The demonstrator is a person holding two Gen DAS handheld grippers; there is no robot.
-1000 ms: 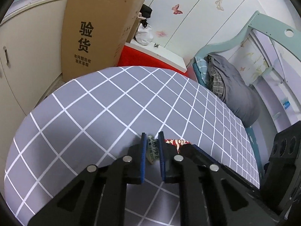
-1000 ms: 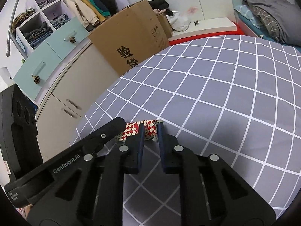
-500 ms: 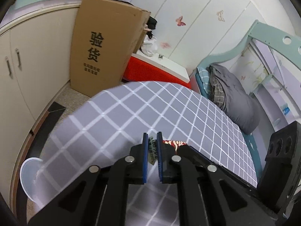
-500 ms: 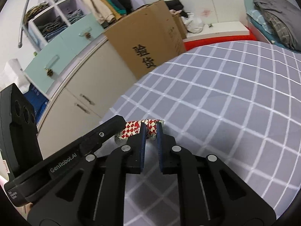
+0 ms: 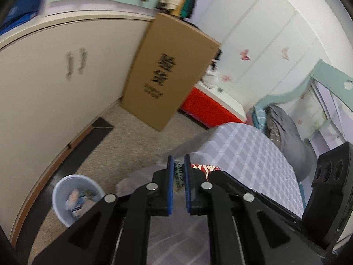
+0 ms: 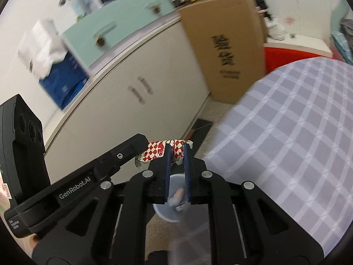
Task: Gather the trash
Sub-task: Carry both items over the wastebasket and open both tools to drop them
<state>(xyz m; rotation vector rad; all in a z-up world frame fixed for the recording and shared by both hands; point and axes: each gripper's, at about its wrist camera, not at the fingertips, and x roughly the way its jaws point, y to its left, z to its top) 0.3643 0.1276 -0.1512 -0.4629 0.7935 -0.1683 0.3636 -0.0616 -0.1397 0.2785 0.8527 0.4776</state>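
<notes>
Right wrist view: both grippers [image 6: 176, 152] clamp the red-white wrapper [image 6: 157, 152] above the bin [image 6: 162, 212].

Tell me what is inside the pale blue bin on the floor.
In the left wrist view the bin holds crumpled scraps, one pinkish, some blue and white. The right wrist view shows only a slice of it between the claw's fingers; its bottom is covered by the scraps.

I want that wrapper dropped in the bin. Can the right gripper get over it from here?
Probably yes. The right gripper holds the wrapper jointly with the left gripper, and the bin sits open on the floor just below, nothing between.
</notes>
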